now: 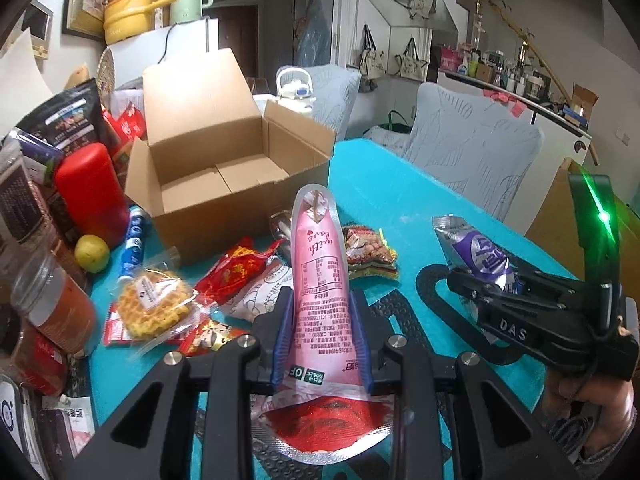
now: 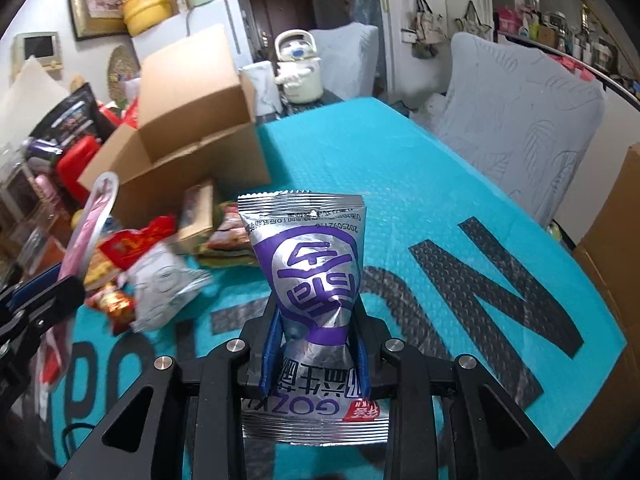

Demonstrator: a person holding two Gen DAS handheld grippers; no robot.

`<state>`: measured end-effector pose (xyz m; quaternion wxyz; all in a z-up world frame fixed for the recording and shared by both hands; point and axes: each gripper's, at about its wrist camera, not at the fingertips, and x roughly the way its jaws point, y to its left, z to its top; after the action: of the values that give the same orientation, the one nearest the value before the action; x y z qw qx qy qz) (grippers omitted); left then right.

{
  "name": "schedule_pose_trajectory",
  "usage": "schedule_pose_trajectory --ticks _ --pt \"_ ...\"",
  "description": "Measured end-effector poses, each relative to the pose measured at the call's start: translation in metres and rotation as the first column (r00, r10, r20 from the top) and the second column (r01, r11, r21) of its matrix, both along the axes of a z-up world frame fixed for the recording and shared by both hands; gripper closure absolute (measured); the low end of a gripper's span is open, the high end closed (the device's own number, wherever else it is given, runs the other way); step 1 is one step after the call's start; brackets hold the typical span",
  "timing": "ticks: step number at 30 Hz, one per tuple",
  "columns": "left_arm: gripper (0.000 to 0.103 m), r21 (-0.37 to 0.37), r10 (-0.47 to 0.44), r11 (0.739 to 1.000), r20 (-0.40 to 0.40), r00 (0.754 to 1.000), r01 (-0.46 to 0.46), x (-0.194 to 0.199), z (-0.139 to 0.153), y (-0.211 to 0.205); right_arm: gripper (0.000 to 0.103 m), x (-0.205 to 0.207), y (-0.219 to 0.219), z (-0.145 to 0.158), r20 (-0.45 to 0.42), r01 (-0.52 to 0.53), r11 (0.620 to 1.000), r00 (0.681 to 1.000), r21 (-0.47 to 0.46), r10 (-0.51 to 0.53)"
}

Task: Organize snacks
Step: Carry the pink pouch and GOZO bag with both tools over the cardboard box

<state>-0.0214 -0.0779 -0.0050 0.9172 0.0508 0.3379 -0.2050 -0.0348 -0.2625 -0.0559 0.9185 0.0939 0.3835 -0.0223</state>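
Observation:
My left gripper (image 1: 322,304) is shut on a long pink snack pouch (image 1: 318,264), held above the teal table mat. My right gripper (image 2: 316,312) is shut on a silver and purple snack packet (image 2: 312,264); it also shows in the left wrist view (image 1: 480,258) at the right. The pink pouch shows at the left of the right wrist view (image 2: 94,216). An open, empty cardboard box (image 1: 224,172) stands ahead on the left. Loose snacks lie in front of it: a waffle pack (image 1: 154,306), a red packet (image 1: 236,272), a white packet (image 1: 260,292) and a nut pack (image 1: 370,254).
A red canister (image 1: 90,192), a lemon (image 1: 92,253), a blue tube (image 1: 134,242), jars and dark bags crowd the left edge. Grey-covered chairs (image 1: 472,148) stand beyond the teal mat (image 1: 392,184). A cardboard panel (image 2: 616,288) stands at the right.

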Motion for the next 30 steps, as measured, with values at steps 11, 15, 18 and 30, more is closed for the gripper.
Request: schedule_pose_trajectory --ticks 11,15,18,30 --pt "0.075 -0.048 0.013 0.999 0.081 0.997 -0.009 -0.008 0.032 0.021 0.073 -0.015 0.032 0.046 0.104 -0.105 0.994 0.989 -0.009 0.106" --pt "0.075 -0.057 0.023 0.998 0.107 0.994 -0.017 -0.002 0.045 0.028 0.073 -0.009 0.044 0.060 0.136 -0.142 0.990 0.980 -0.022 0.144" --pt "0.075 -0.066 0.029 0.998 0.119 0.992 -0.021 0.008 0.053 0.033 0.073 0.000 0.052 0.068 0.151 -0.173 0.985 0.973 -0.018 0.174" --pt "0.075 -0.087 0.077 0.994 0.169 0.983 -0.063 0.064 0.081 0.041 0.073 0.061 0.074 0.100 0.207 -0.253 0.966 0.944 -0.053 0.258"
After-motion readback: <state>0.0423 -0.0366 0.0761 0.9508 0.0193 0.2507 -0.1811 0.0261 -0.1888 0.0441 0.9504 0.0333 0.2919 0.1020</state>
